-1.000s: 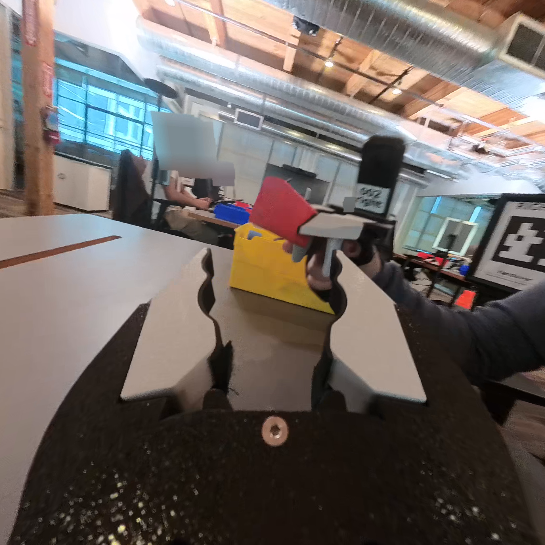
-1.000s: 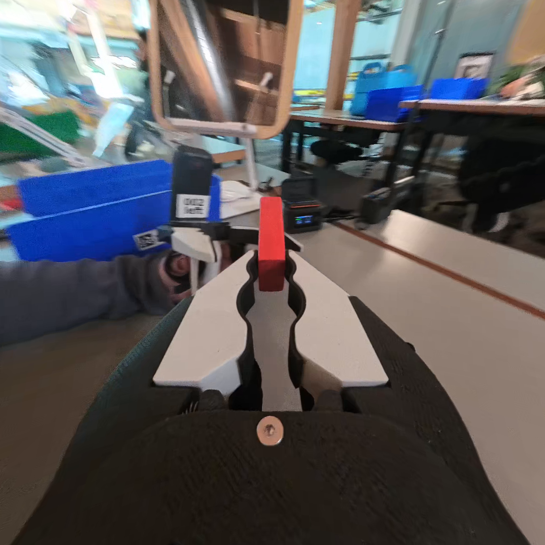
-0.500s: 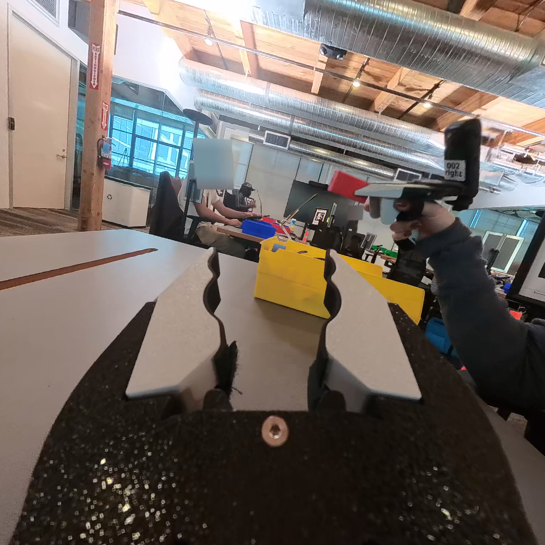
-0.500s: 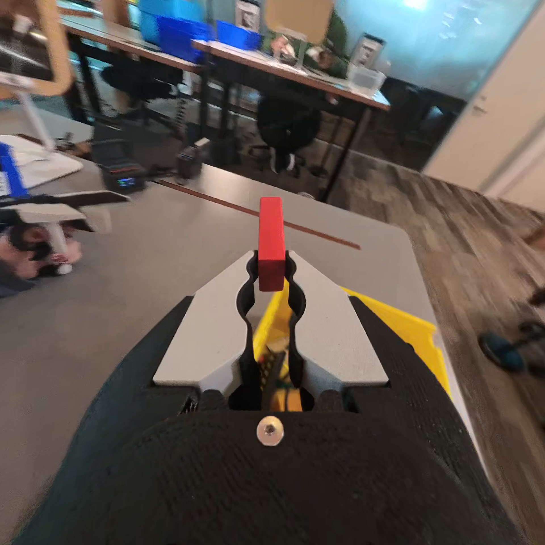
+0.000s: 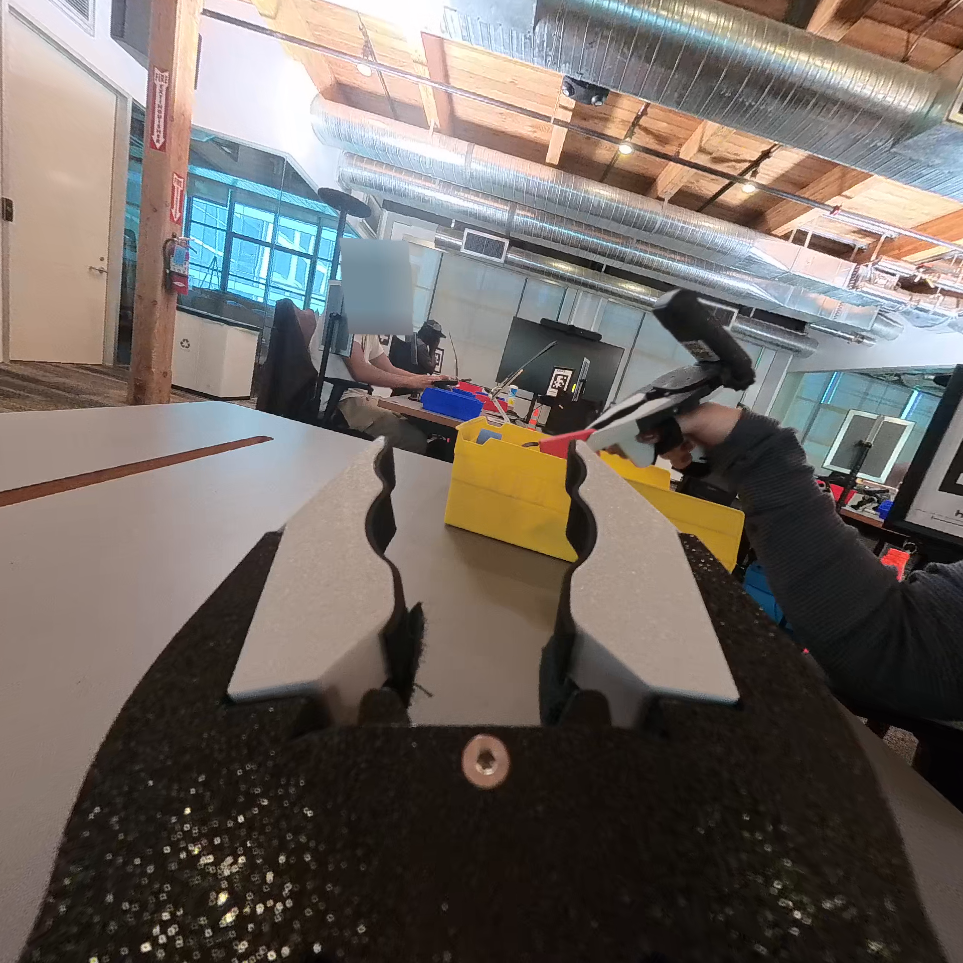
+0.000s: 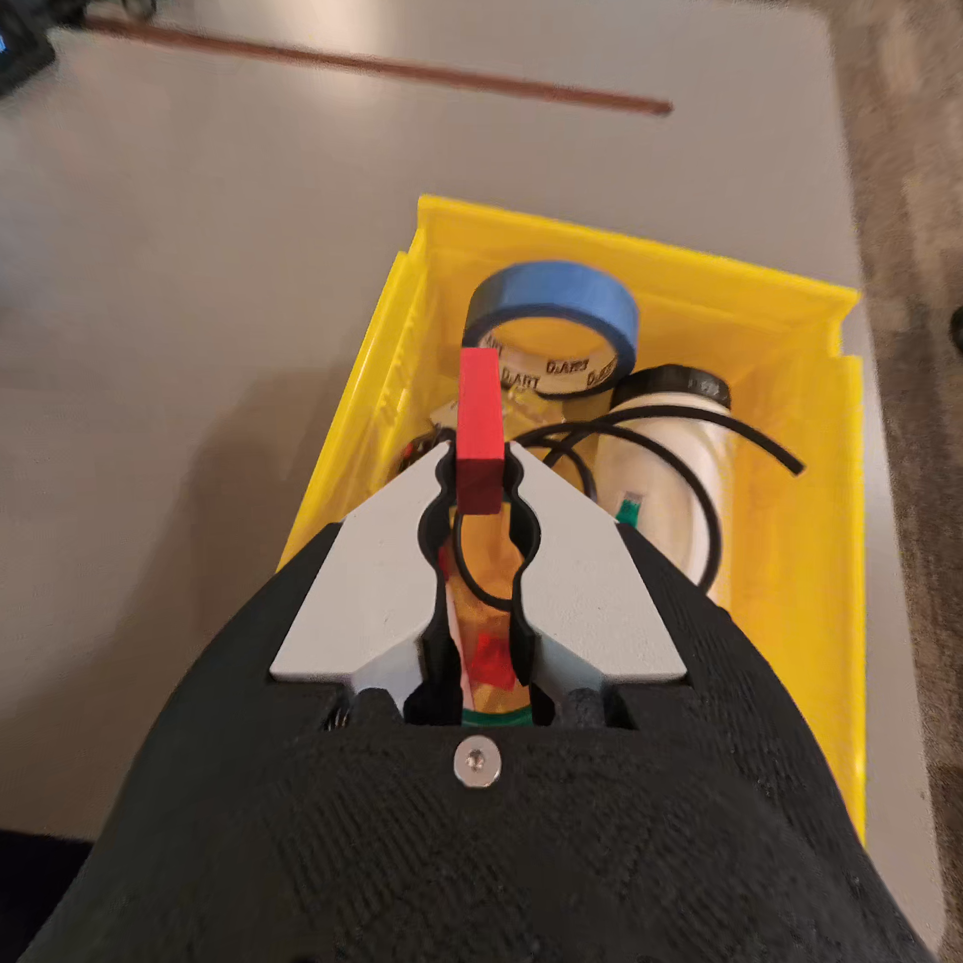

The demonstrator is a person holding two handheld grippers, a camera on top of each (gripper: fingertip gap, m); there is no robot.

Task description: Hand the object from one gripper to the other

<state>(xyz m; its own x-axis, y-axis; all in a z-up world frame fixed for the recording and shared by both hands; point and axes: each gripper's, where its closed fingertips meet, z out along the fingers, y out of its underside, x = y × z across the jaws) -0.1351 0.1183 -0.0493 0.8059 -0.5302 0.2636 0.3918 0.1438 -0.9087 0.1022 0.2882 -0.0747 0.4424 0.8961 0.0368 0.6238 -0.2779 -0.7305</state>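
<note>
— Moved since half a second ago: right gripper (image 6: 479, 458), formerly level and aimed across the table, now tipped nose-down over the yellow bin (image 6: 677, 271). Its state?

— Item one, right gripper: jaws drawn in on the red block (image 6: 479, 432), which stands on end between the fingertips at centre frame of the right wrist view and sticks out past them. In the left wrist view the same gripper (image 5: 583, 440) sits at right of centre, angled downward, a hand (image 5: 693, 435) and dark sleeve behind it, with the block's red tip (image 5: 560, 444) just above the bin's rim (image 5: 500, 484).

— And the left one?

— Item two, left gripper (image 5: 479, 469): jaws spread wide, nothing between them, only grey table (image 5: 130, 547) showing through the gap. It fills the lower half of its own view and is well apart from the block.

— Bin contents?

— Item three, yellow bin, upper right of the right wrist view, near the table's edge. Holds: one roll of blue tape (image 6: 552, 307) standing on edge toward the far wall; one white bottle with black cap (image 6: 672, 469) lying at right; one black cable (image 6: 625, 422) looped across the bottle and under the gripper; some red and orange bits seen through the jaw gap, too hidden to name.

— Beyond that?

— Item four, table: a thin brown strip (image 6: 375, 65) across the top of the frame. Item five, background of the left wrist view: people seated at desks, blue bins (image 5: 448, 404), silver ducts (image 5: 573, 203) under a timber ceiling.
</note>
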